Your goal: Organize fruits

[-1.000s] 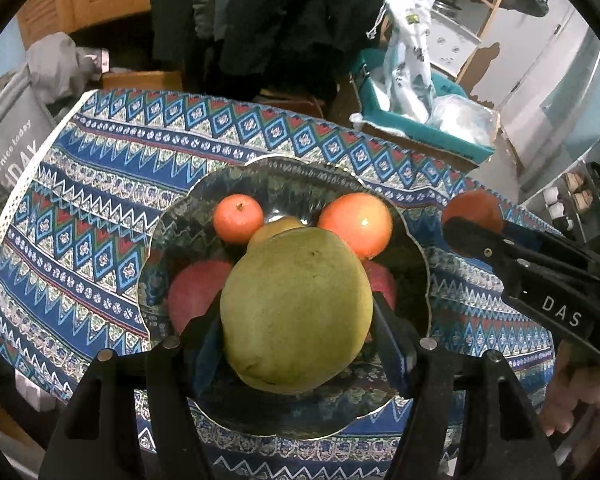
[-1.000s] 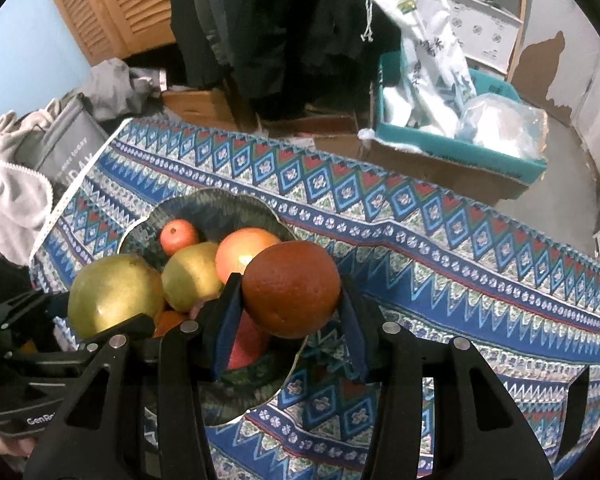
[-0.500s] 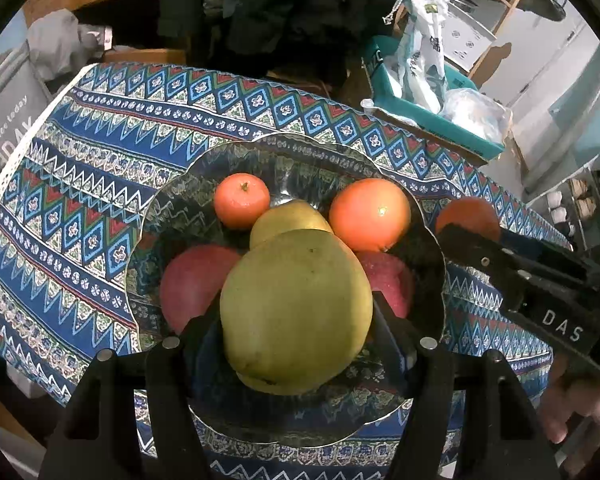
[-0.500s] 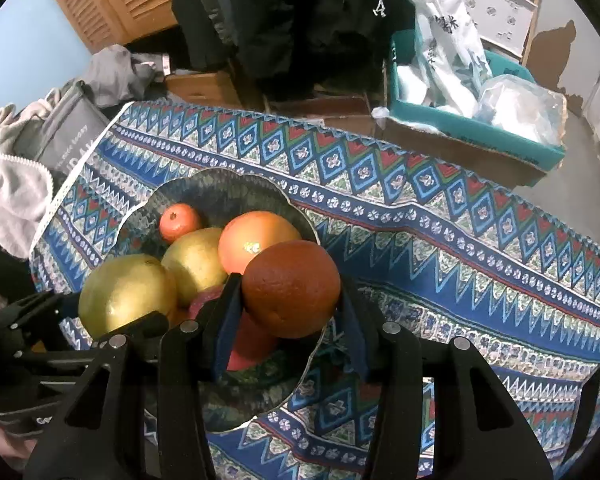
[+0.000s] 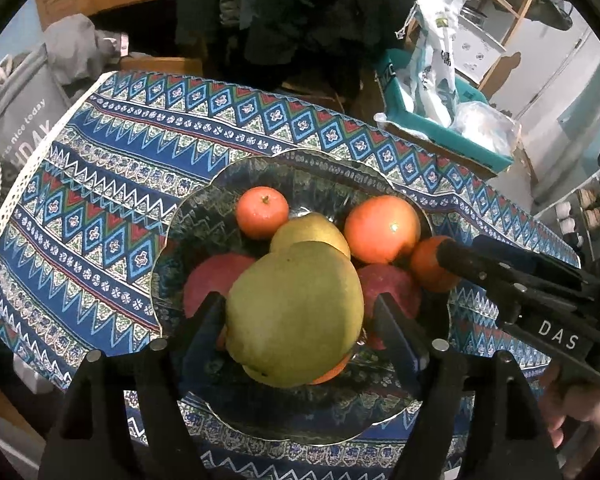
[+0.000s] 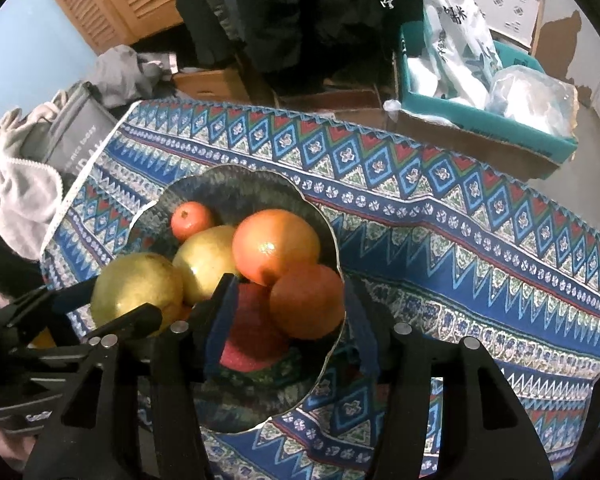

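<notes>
Left gripper [image 5: 296, 320]: nearest in the left wrist view, pointed steeply down over the bowl. Its jaws are opening; the big green-yellow fruit is between them, and a gap shows at the right pad, so the fruit appears released, not clamped.

Green-yellow fruit [image 5: 294, 312]: set on top of the pile at the near side of the bowl, resting on the red fruits beneath. Judged placed here because it is the bulkiest piece and the pile supports it.

Right gripper [image 6: 288, 312]: at the right near rim of the bowl. Its jaws are opening around the dark orange, with a gap visible at the left pad; whether the right pad touches cannot be told.

Dark orange [image 6: 306, 300]: sits at the bowl's right edge, against the large orange [image 6: 276, 246] and above a red fruit [image 6: 252, 332]. Judged lowered there to fill the last free spot; it may roll off the rim.

Bowl [image 5: 204, 208]: dark, scalloped, on a patterned blue tablecloth [image 5: 100, 184]. Farther in lie a yellow fruit [image 5: 308, 230] and a small tangerine [image 5: 262, 216].

Far background: a teal box [image 6: 480, 120] with bags stands beyond the table.
</notes>
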